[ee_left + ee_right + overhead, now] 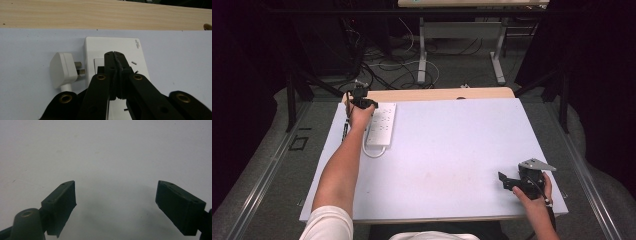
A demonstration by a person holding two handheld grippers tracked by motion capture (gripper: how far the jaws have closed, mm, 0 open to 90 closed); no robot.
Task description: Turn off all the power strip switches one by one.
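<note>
Item one, near right corner of the counter (pixel 452 150): right tongs (pixel 507 181), held low over bare surface, jaws set wide apart with nothing between them; in the right gripper view we see plain white sheet under and ahead of them. Item two, far left corner: white power strip (pixel 381 125), lying lengthwise close to the left edge, its cord looping out at the near end. Item three, left tongs (pixel 115 53), jaws brought together with nothing gripped, tips resting on or just above the strip's face near a raised switch (pixel 98 62); we cannot tell whether they touch. Item four, white plug (pixel 62 71), lying on its side just beside the strip's long edge, pins pointing toward the strip, unplugged. We judge the step in hand to be pressing or steadying the strip with the closed tips. To do it well, we would press straight down, keep the tips centred on the switch so they do not skid onto the sockets, and hold the wrist steady so the light strip does not slide. Edges: the strip sits near both the left edge and the far wooden lip (pixel 100 15), so any push should go downward, not outward. Open room: the whole middle and right of the counter lies free for the right tongs to cross.
</note>
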